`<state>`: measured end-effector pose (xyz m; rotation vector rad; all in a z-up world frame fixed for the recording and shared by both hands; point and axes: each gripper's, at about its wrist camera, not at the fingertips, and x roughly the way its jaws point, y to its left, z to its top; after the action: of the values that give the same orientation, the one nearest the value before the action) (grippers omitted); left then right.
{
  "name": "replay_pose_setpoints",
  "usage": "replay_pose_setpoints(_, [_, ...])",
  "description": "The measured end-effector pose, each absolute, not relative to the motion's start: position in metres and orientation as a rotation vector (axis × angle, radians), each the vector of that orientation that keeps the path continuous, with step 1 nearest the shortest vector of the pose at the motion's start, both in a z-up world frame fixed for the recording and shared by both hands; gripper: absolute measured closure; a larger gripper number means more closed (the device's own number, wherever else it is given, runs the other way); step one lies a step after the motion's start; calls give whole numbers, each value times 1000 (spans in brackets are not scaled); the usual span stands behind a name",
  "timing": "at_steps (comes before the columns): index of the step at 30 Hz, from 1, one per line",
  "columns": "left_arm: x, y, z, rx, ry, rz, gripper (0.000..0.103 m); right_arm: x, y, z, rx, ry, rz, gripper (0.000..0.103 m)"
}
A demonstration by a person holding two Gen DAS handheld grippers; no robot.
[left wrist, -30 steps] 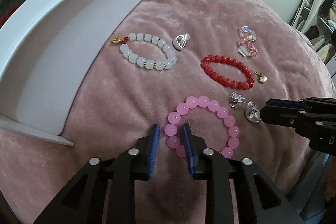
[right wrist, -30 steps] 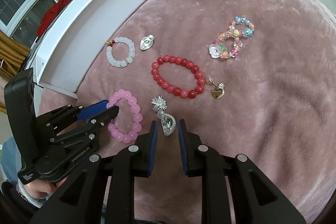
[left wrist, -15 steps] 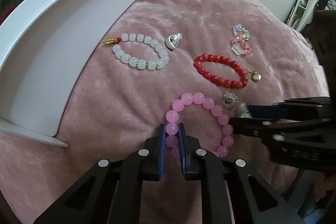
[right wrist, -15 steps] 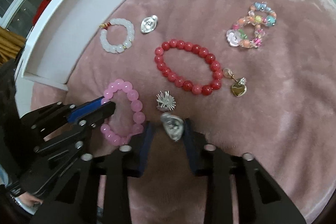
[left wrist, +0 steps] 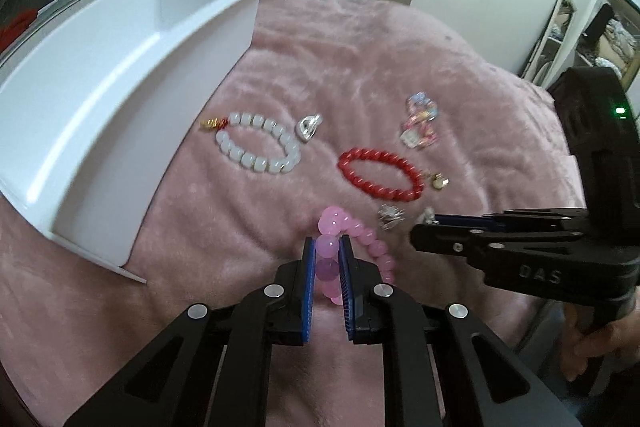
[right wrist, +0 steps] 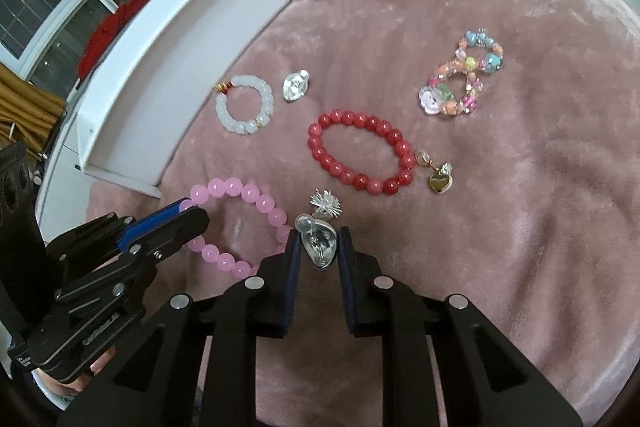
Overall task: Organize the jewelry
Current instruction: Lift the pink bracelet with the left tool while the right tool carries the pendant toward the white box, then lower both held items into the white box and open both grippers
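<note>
On the pink blanket in front of me, my left gripper is clenched on the pink bead bracelet, its far end lifting off the plush. My right gripper has just been closing, and its jaws now pinch the silver pendant beside a spiky silver charm. The red bracelet and white bracelet lie farther off, near the white tray.

Left gripper angled downward, jaws clamped on pink bracelet. Right gripper pitched down, jaws just closing around silver pendant, pads apparently touching it.
</note>
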<state>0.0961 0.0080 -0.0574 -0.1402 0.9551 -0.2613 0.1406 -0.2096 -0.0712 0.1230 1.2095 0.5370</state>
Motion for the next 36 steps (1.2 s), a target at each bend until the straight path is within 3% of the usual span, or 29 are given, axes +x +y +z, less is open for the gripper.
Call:
replay_pose_setpoints(17, [93,46,6,-245,853,-302,87,159,-196,4,168,1086,633,84])
replay_pose_setpoints(28, [110,85,59,-267,764,-249,87,194,-127,68,46,951,736,84])
replay_pose_setpoints(36, [145,136,69,-230,793,-114,87,237,-61,71,-40,946,807,84])
